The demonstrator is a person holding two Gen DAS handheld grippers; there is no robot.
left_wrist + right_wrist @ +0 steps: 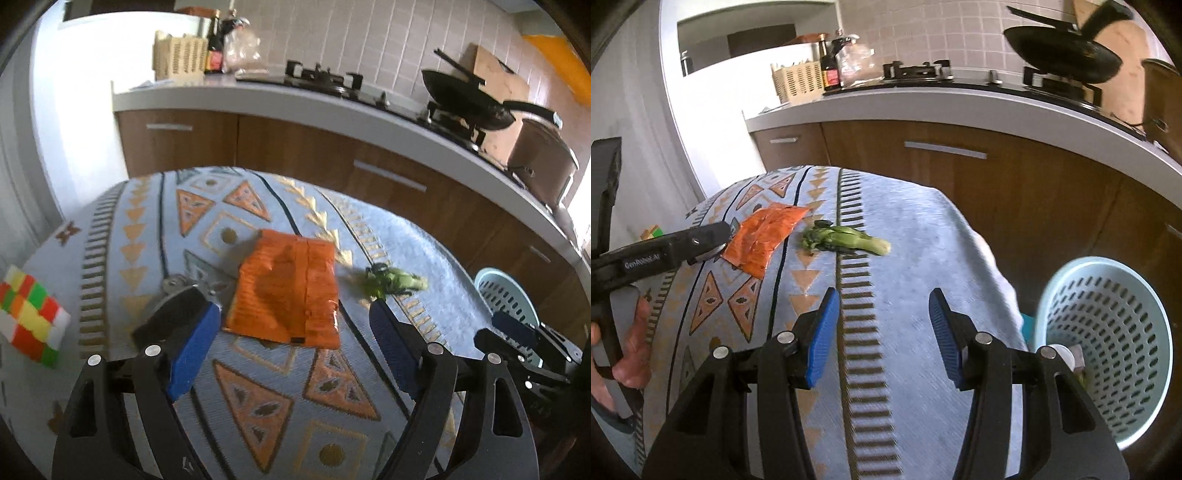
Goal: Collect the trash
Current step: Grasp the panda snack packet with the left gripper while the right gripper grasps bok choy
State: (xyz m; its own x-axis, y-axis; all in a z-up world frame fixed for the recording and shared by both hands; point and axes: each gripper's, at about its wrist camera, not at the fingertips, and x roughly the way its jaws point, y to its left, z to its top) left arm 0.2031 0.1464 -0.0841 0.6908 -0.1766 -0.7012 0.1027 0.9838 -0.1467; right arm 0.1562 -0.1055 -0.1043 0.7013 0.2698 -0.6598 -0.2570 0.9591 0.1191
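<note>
Orange wrapper (pixel 286 288) lies just ahead of the left claw (pixel 291 328) — jaws apart, empty.

Woven patterned cloth (pixel 332 424) matt, slightly rough. Orange wrapper (pixel 286 291) crinkled glossy foil-plastic. Basket (pixel 1108 350) perforated matt plastic; cabinets (pixel 1015 192) smooth wood.

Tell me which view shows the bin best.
The right wrist view: the pale blue perforated bin shows its open mouth and inside beside the table. The left wrist view catches only its rim behind the right gripper.
</note>
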